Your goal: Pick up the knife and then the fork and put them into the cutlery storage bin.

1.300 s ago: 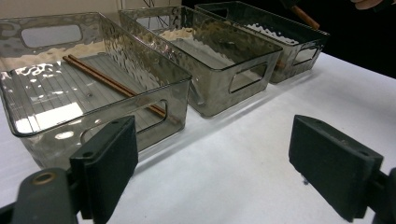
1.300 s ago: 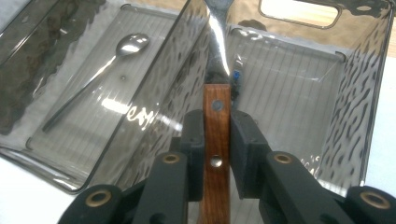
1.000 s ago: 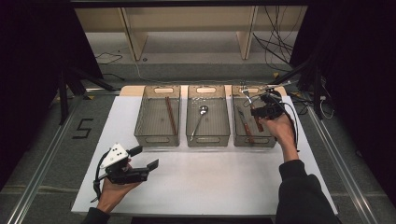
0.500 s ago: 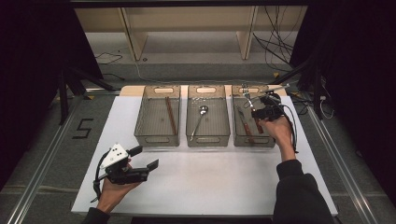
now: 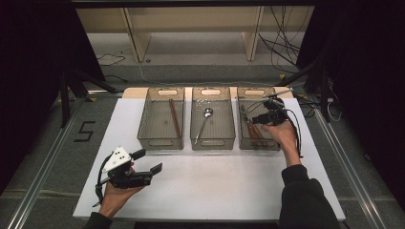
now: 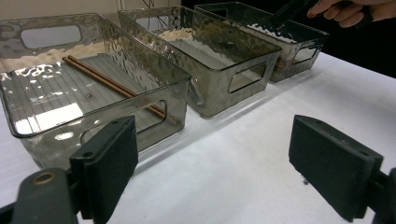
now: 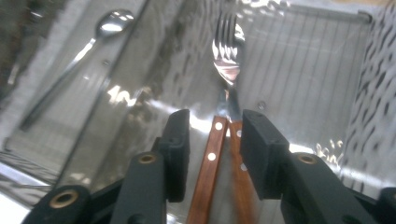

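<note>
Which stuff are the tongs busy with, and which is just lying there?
Busy with:
- right tongs, just opened
- wood-handled forks between them
- right bin

Just lying there:
- spoon in middle bin
- chopsticks in left bin
- left tongs, open over the table

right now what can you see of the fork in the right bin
The fork has shiny metal tines and a reddish-brown wooden handle with pale rivets. It lies flat on the ribbed floor of the smoky clear right bin, beside a second wooden handle. The right gripper straddles both handles; its jaws have just been opening, pads clear of the wood.
</note>
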Motion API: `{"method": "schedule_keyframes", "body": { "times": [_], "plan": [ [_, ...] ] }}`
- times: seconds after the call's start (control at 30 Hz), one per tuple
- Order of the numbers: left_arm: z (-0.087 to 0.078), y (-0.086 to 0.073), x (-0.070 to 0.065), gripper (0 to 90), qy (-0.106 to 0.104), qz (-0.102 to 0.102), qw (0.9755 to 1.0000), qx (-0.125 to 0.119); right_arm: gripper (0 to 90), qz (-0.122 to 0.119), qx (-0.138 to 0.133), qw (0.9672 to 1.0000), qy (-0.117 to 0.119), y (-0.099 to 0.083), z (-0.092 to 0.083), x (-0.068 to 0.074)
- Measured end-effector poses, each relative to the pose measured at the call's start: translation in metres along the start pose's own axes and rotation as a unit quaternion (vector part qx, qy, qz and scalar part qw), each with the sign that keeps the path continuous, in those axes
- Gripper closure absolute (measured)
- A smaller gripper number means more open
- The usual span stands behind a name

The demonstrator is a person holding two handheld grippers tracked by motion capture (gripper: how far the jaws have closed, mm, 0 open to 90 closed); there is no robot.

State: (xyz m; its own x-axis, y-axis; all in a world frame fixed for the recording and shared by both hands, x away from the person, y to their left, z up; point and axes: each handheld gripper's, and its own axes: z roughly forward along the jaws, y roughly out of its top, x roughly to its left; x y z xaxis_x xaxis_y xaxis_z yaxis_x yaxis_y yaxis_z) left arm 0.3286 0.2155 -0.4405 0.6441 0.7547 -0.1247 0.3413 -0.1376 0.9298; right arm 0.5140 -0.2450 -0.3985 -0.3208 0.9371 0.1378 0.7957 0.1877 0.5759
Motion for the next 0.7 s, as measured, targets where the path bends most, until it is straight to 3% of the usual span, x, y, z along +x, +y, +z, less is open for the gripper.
{"method": "schedule_keyframes", "body": {
  "times": [0.37,0.7],
  "plan": [
    [0.0,0.0,0.0,15.3,0.0,0.0,1.0,0.001,46.6,-0.018,-0.038,0.9986,0.031,-0.004,-0.018,0.013],
    [0.001,0.0,-0.001,15.3,-0.001,-0.001,1.0,0.0,35.1,-0.032,-0.103,0.9918,0.069,-0.028,-0.038,0.03]
  ]
}}
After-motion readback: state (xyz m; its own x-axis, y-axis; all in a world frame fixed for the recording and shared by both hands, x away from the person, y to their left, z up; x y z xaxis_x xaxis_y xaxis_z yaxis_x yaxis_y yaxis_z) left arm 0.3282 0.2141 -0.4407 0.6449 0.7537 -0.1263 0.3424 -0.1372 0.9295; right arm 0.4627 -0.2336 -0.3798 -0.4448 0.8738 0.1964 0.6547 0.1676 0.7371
